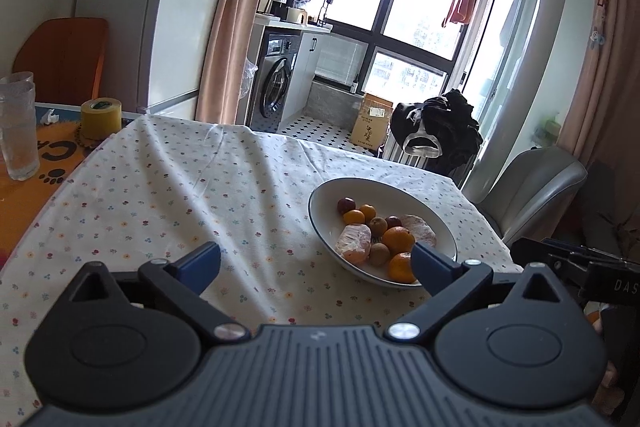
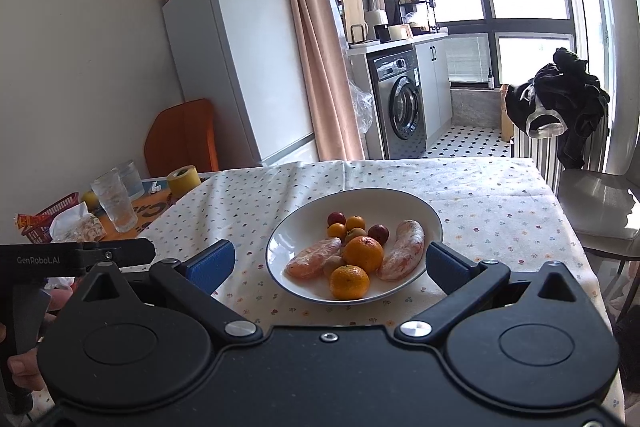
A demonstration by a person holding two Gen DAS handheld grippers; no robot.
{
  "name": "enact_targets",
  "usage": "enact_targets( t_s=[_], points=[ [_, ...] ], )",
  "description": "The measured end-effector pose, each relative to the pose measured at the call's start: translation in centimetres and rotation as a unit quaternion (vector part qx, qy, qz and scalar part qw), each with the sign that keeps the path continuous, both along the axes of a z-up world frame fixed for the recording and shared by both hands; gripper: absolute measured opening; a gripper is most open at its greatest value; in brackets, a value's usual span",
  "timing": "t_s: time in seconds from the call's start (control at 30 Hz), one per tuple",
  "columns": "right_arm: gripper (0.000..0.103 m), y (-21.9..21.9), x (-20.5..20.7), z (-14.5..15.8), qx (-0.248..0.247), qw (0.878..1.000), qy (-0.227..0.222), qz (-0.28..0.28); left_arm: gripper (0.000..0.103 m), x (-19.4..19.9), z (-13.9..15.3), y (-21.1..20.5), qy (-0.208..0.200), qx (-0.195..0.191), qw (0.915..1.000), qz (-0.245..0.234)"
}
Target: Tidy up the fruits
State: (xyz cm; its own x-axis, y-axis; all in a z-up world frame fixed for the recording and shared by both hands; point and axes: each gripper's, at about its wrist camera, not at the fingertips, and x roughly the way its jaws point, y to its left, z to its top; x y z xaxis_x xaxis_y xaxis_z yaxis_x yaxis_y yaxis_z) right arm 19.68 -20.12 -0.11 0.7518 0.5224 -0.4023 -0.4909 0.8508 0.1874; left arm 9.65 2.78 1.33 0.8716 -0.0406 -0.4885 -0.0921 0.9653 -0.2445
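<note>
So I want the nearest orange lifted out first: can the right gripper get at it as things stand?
Probably yes. The right gripper is open and empty, facing the bowl; the nearest orange lies at the near rim, uncovered, though a kiwi crowds it.

Glossy white glazed bowl point(image 2: 424, 215) sits on a matt, creased cotton-looking tablecloth point(image 2: 500, 203) with small printed flowers. Two wrapped fruits point(image 2: 402, 255) shine under crinkly clear film; the oranges point(image 2: 362, 253) show dimpled, slightly shiny peel. Near the table's left edge, a ribbed clear tumbler point(image 2: 114, 205) glints.
</note>
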Motion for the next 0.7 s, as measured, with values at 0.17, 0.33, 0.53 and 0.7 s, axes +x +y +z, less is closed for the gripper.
enact_targets(
  t_s=[0.17,0.33,0.53,0.7],
  points=[
    [0.103,-0.3,-1.0,0.8,-0.003,1.000,-0.007,0.000,0.103,-1.3,0.7,0.0,-0.007,0.008,0.9999,0.003],
    [0.103,-0.8,-2.4,1.0,-0.026,0.999,-0.017,-0.014,0.103,-2.6,1.5,-0.1,-0.014,0.023,0.9996,0.004],
    [0.103,-1.6,-3.9,1.8,-0.019,0.999,-0.024,-0.021,0.103,-4.1,1.8,-0.2,-0.014,0.036,0.9992,0.013],
    [0.103,-1.7,-4.9,2.1,-0.021,0.999,-0.027,-0.034,0.103,-5.6,1.9,0.2,-0.016,0.035,0.9991,0.017]
  ],
)
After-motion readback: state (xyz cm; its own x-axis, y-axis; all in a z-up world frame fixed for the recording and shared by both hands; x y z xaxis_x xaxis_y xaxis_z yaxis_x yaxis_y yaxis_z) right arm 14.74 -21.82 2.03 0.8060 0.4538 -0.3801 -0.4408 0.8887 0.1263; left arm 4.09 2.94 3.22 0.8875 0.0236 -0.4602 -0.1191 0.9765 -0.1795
